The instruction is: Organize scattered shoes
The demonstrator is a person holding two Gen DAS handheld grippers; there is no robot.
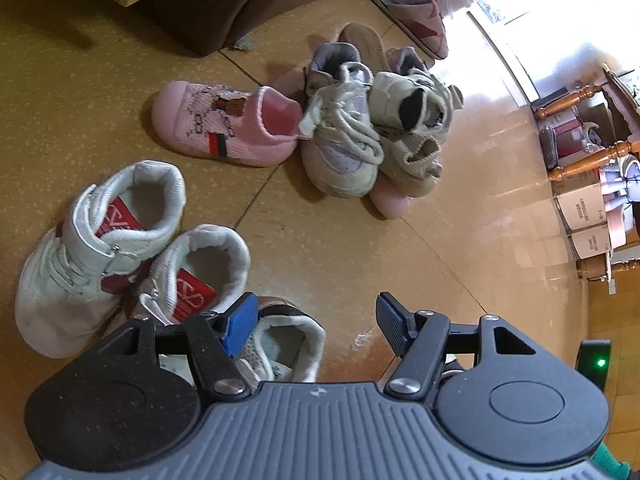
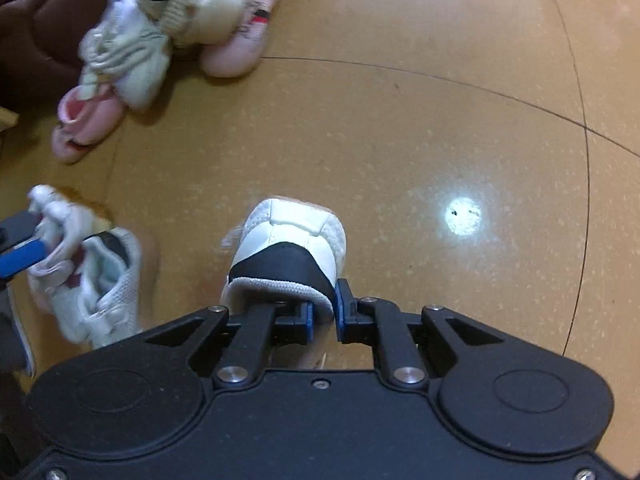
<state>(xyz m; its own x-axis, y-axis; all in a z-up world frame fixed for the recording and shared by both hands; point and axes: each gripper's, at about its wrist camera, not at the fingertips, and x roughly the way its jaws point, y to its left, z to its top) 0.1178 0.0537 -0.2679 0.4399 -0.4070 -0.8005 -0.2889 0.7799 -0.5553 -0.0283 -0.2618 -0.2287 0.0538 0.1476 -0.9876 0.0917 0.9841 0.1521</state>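
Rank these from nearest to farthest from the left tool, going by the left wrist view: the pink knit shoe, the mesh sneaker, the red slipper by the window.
1. Mesh sneaker: right at the left tool, against its left finger.
2. Pink knit shoe: mid-floor, ahead and to the left, beside the pile.
3. Red slipper: farthest, top right near the bright window.

A white mesh sneaker with a black heel patch [image 2: 286,248] hangs pinched at its collar. Two white high-tops with red tongue labels [image 1: 120,248] stand paired near left. Pink knit and beige laced shoes [image 1: 320,120] lie heaped farther off.
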